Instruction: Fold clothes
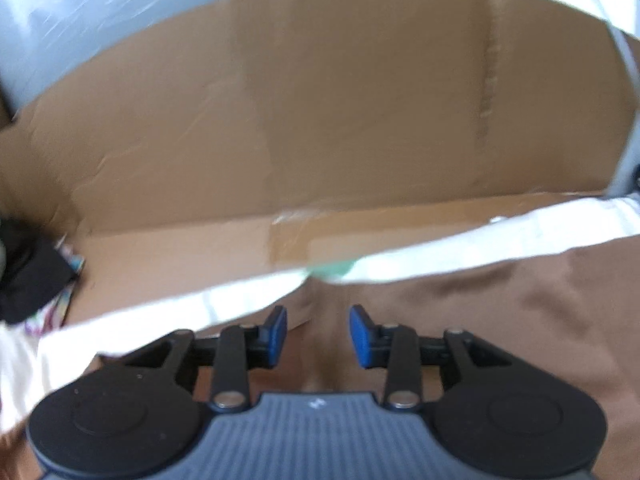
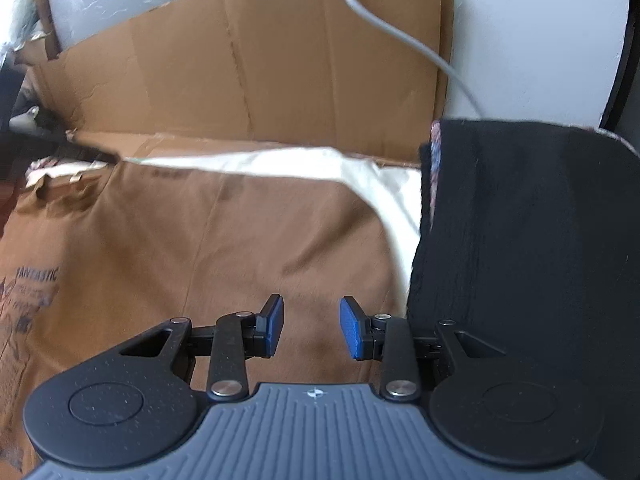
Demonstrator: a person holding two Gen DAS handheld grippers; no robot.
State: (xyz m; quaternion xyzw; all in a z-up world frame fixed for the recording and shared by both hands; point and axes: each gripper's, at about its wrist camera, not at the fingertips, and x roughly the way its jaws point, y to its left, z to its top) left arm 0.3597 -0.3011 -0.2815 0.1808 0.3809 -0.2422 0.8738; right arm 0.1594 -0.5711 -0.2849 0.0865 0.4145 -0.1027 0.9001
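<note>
Both claws angle steeply downward over a brown garment (image 2: 224, 240) spread flat on a cardboard sheet (image 1: 320, 100) with a white cloth (image 2: 360, 176) beneath it. Left gripper (image 1: 318, 336) hovers over the garment's upper edge, jaws partly parted and released, nothing between the blue pads (image 1: 360, 336). Right gripper (image 2: 312, 328) is likewise partly open and empty above the brown fabric, just beside a folded black garment (image 2: 520, 220) on its right.
</note>
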